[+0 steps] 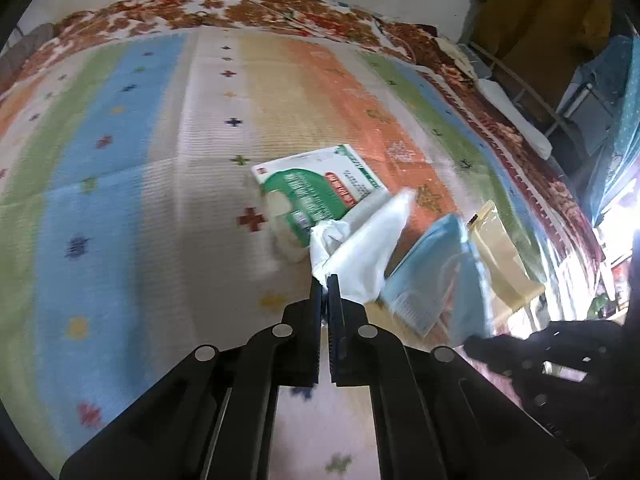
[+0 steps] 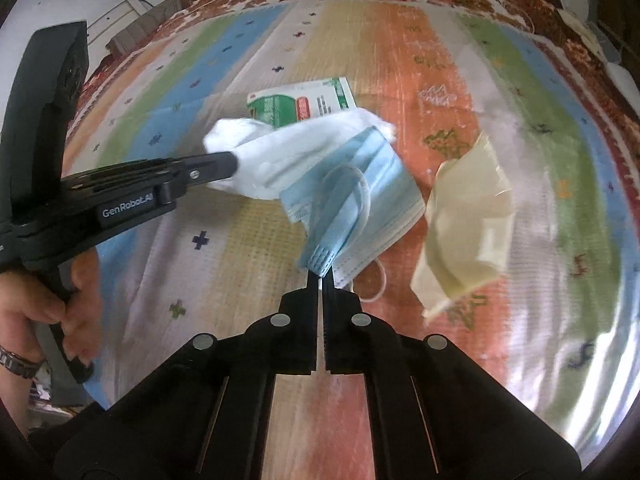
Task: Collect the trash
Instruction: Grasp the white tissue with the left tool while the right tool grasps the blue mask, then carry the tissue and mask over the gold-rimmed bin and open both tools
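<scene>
My left gripper (image 1: 327,280) pinches soft white tissue (image 1: 360,256) at corner; right gripper (image 2: 321,274) clamps limp face mask (image 2: 360,200) edge. Both light, slip easily.

You have a crumpled white tissue (image 1: 362,252) pinched at its near corner, lifted off the striped mat. Beside it, to the right, hangs a pleated blue mask (image 2: 352,204), clamped at one folded end, its white ear loop dangling. A green-and-white box (image 1: 320,184) lies flat on the mat just behind the tissue. A yellowish translucent bag (image 2: 468,220) lies crumpled right of the mask
</scene>
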A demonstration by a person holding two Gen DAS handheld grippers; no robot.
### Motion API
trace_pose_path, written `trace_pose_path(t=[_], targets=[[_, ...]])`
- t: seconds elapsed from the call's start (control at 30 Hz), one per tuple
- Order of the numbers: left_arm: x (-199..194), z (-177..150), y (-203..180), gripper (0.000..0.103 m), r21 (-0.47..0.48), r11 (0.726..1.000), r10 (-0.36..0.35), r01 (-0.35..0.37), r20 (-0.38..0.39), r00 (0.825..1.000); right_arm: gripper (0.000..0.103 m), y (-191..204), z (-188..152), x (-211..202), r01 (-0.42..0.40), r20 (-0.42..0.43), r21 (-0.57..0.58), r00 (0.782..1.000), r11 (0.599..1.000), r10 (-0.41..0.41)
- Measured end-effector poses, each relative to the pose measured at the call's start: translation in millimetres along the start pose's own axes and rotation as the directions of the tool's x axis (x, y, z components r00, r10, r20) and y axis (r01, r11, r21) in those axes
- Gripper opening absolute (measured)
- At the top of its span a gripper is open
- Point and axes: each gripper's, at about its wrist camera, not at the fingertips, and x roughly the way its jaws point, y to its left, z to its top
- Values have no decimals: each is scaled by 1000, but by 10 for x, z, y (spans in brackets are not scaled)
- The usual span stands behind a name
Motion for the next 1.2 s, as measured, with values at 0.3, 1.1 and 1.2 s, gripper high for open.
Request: trace_pose_path(t=[0.3,1.1,1.2], targets=[[-590,-106,-103,2,25,995,97,-98,37,995,1,139,-163,-532,12,31,-44,999,999,-11],[-1673,-727,-602,2,-30,995,101,-99,96,990,1,407,-792,-1620,-76,133,-71,987,995,85],[-1788,-821,-715,2,-15,996,93,-92,103,990,1,399,-867,-1749,-88,147,-69,984,994,98]])
